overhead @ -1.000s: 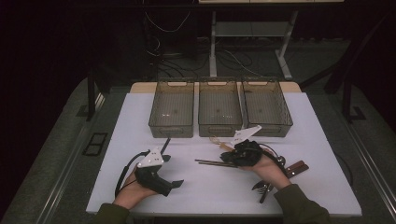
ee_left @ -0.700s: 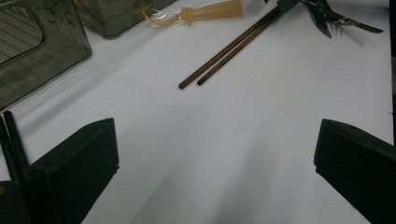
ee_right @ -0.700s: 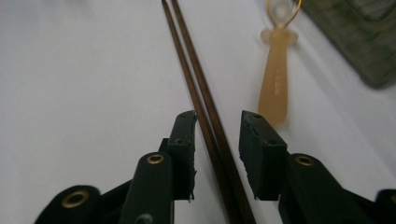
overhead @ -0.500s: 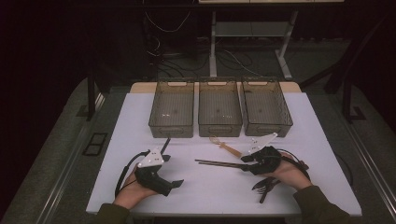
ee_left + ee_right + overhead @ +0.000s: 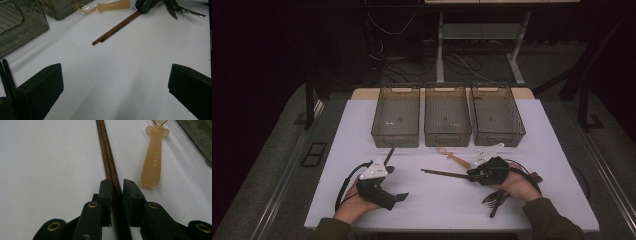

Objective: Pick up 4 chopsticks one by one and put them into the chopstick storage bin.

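Note:
A pair of brown chopsticks (image 5: 444, 173) (image 5: 107, 157) (image 5: 116, 27) lies flat on the white table (image 5: 437, 200). My right gripper (image 5: 471, 175) (image 5: 117, 183) sits low at their right end. Its jaws have just been closing, and they now press on the sticks from both sides. A utensil with a beige handle and a wire loop (image 5: 454, 157) (image 5: 152, 162) (image 5: 112, 5) lies just beyond, apart from the jaws. My left gripper (image 5: 397, 182) (image 5: 115, 75) rests at the front left, wide open, with bare table between its jaws.
Three clear brownish bins (image 5: 395, 117) (image 5: 447, 117) (image 5: 497, 117) stand in a row at the back of the table. A small heap of dark cutlery (image 5: 496, 198) (image 5: 180, 8) lies by the right wrist near the front edge.
The right hand has shifted to the right and slightly toward the front edge, settling its gripper lower at the chopsticks' end. The chopsticks and the left gripper have stayed where they were.

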Motion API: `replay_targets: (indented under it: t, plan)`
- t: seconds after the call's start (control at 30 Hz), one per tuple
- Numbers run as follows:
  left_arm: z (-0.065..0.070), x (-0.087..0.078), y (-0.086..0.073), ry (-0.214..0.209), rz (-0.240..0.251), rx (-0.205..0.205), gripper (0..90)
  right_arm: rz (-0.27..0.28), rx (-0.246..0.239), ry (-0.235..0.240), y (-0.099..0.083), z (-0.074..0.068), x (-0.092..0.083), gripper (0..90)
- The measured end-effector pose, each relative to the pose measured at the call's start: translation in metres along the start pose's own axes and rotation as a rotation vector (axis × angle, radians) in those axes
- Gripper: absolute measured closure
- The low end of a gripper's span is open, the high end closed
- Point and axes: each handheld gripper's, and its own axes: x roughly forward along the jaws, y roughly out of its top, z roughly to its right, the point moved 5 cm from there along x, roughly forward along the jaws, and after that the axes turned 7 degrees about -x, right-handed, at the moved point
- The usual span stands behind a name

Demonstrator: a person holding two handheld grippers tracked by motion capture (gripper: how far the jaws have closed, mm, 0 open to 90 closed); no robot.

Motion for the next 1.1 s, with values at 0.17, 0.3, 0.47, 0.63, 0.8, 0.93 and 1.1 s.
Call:
replay_targets:
  t: [0.17, 0.3, 0.47, 0.63, 0.8, 0.93, 1.1]
  plan:
    - [0.0, 0.0, 0.0, 0.0, -0.001, 0.0, 0.0, -0.003, 0.026, -0.015, 0.002, 0.002, 0.002, 78.7]
    - [0.0, 0.0, 0.0, 0.001, 0.001, 0.0, 0.0, 0.003, 0.058, -0.014, 0.004, 0.003, 0.003, 79.0]
    - [0.0, 0.0, 0.0, 0.001, 0.001, 0.0, 0.0, 0.011, 0.087, -0.015, 0.007, 0.004, 0.006, 79.1]
    - [-0.001, 0.0, 0.0, 0.001, 0.001, 0.002, 0.0, 0.019, 0.125, -0.02, 0.013, 0.003, 0.011, 79.2]
    - [0.0, -0.001, 0.0, 0.001, 0.003, 0.0, 0.0, 0.036, 0.144, -0.019, 0.016, 0.003, 0.013, 78.4]
    - [0.0, -0.001, 0.001, 0.0, 0.005, 0.0, 0.0, 0.076, 0.148, -0.026, 0.018, 0.003, 0.005, 74.0]
    - [0.0, -0.001, 0.0, -0.001, 0.007, -0.001, 0.0, 0.112, 0.142, -0.029, 0.018, -0.003, -0.015, 75.9]
